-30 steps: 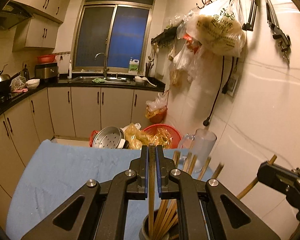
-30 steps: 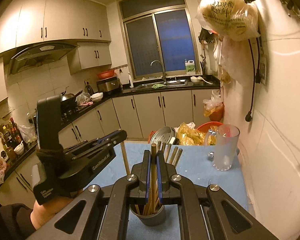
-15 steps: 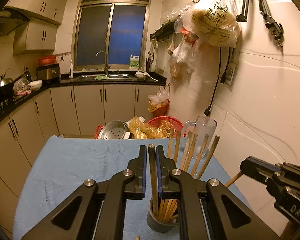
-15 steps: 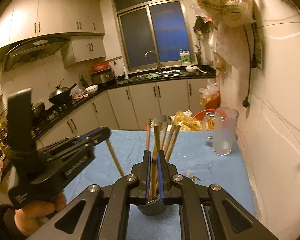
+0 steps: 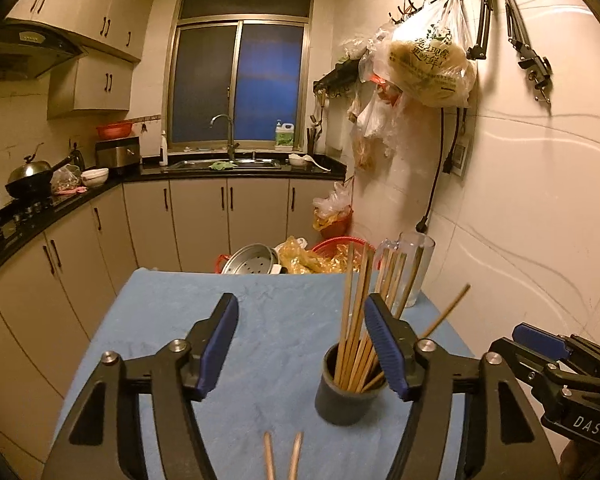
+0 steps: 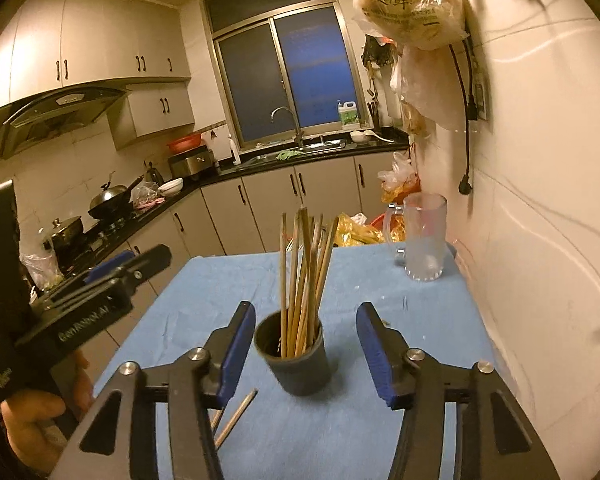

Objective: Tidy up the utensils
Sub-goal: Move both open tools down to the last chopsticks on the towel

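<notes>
Left wrist view: left gripper (image 5: 300, 344) spread wide, gripping nothing. Dark holder (image 5: 350, 392) at lower centre-right, full of upright chopsticks (image 5: 356, 320), partly behind the right-hand finger. Two loose chopsticks (image 5: 282, 456) flat on the blue cloth (image 5: 172, 320) at the bottom edge, tips pointing up the frame. Right gripper's body visible at lower right. Judged mid-task: most sticks stowed, a pair left to fetch. Next move likely calls for dropping low to the cloth and closing narrowly on one thin stick without nudging the holder.

Right wrist view: right gripper (image 6: 306, 352) likewise wide and empty, framing the holder at centre. Loose sticks poking out at lower left behind the left-hand finger. Left gripper at the left edge, hand (image 6: 32, 424) beneath it.

Surface and room: blue-covered table, glass mug (image 6: 424, 236) at right against the wall. Night-time kitchen behind; sink (image 5: 224, 164) under a dark window, wok (image 5: 32, 176) at left, bagged goods (image 5: 432, 64) hanging upper right.
</notes>
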### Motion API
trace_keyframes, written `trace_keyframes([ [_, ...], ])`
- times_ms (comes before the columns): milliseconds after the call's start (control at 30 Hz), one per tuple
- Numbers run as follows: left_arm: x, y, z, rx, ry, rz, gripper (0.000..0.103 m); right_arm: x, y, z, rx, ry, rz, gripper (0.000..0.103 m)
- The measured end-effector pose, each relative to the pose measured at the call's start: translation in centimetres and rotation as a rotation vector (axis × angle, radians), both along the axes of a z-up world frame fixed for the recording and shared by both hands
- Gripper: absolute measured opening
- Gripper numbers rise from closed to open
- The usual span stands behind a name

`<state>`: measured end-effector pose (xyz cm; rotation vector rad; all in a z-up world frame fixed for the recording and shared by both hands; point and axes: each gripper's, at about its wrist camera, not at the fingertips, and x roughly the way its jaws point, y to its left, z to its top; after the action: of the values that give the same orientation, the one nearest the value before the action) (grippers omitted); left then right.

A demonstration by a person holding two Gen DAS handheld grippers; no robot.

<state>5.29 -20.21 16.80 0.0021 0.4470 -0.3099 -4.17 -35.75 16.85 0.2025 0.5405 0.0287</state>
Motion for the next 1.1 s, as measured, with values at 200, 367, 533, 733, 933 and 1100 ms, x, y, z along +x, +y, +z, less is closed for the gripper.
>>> trace_keyframes([
  [200, -2.4, 1.6, -0.7, 0.029, -0.005, 0.024, 0.083, -2.2, 0.6, -0.9, 0.021, 0.006, -0.009, 0.069],
  [367, -3.6, 3.6, -1.9, 0.046, 0.049, 0.009, 0.085, -3.6, 1.1, -2.4, 0.039, 0.032, -0.009, 0.070],
  [533, -3.8, 7.4, -4.2, 0.013, 0.142, 0.046, 0.087, -4.8, 1.8, -4.1, 0.005, 0.060, -0.015, 0.070],
  [733, -2.7, 9.7, -8.0, -0.012, 0.278, 0.097, 0.087, -4.7, 2.7, -6.2, 0.020, 0.111, 0.021, 0.070],
  [933, -0.6, 6.9, -11.2, 0.061, 0.352, 0.030, 0.087, -3.9, 3.7, -7.1, 0.016, 0.137, 0.053, 0.070],
  [1100, 2.4, 3.9, -14.3, 0.129, 0.433, -0.022, 0.077, -3.2, 3.7, -8.0, 0.010, 0.162, 0.056, 0.070],
])
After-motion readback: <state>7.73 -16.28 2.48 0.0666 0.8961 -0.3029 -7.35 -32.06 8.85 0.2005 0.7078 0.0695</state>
